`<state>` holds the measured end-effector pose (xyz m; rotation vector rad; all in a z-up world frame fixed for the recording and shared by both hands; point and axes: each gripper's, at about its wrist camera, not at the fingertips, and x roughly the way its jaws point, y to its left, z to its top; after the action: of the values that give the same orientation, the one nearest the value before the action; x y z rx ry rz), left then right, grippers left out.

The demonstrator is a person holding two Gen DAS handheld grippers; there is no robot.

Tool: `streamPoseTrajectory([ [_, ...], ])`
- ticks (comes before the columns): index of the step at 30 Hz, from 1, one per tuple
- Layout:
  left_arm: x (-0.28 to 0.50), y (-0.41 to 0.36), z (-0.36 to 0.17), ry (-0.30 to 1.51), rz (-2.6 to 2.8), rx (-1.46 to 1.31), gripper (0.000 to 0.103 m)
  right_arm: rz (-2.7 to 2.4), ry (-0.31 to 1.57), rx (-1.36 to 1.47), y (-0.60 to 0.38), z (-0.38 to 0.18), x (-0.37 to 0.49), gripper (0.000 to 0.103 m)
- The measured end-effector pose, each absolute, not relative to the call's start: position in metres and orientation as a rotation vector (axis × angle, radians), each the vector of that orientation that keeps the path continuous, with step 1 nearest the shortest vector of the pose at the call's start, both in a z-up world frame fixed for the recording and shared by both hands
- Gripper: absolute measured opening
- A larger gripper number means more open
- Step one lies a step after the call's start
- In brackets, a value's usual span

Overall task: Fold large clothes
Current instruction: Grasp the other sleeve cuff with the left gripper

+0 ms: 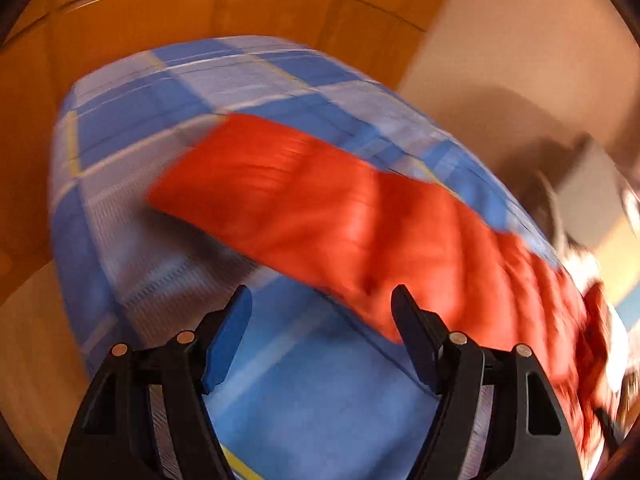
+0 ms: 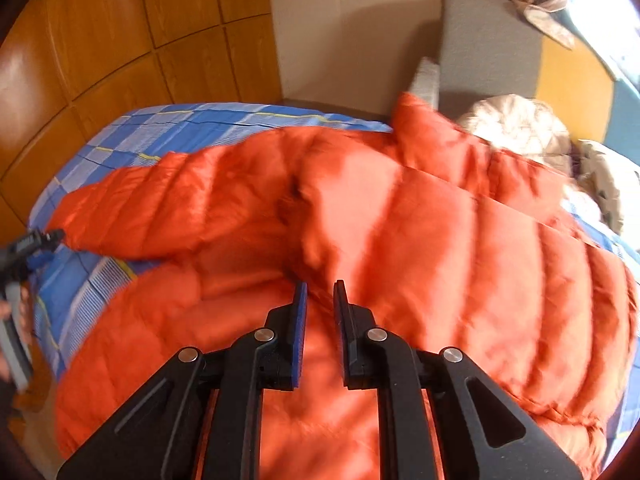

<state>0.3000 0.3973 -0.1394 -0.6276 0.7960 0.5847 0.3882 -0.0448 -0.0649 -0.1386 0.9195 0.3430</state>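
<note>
An orange puffer jacket (image 2: 440, 220) lies spread on a blue checked bedspread (image 2: 192, 120). One sleeve (image 2: 160, 200) stretches out to the left. My right gripper (image 2: 320, 283) is down on the jacket's middle, its jaws shut with a small fold of the orange fabric pinched at the tips. In the blurred left wrist view, my left gripper (image 1: 322, 292) stands open over the bedspread (image 1: 160, 120). Nothing is between its fingers, and its right fingertip is at the near edge of the sleeve (image 1: 320, 200). In the right wrist view the left gripper (image 2: 44, 240) shows beside the sleeve's cuff.
Wooden wardrobe panels (image 2: 120, 40) and a beige wall (image 2: 340, 40) stand behind the bed. A grey cushion (image 2: 480, 40) and a crumpled beige garment (image 2: 520, 128) lie at the right. A hand (image 2: 16, 308) holds the left gripper at the bed's left edge.
</note>
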Motion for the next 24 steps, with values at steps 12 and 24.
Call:
streamPoseTrajectory([
  [12, 0.309, 0.456, -0.153, 0.772, 0.676, -0.729, 0.048, 0.184, 0.939, -0.139, -0.114, -0.075, 0.358, 0.013],
  [24, 0.342, 0.385, -0.093, 0.666, 0.424, -0.534, 0.005, 0.077, 0.946, -0.078, -0.154, -0.077, 0.355, 0.013],
])
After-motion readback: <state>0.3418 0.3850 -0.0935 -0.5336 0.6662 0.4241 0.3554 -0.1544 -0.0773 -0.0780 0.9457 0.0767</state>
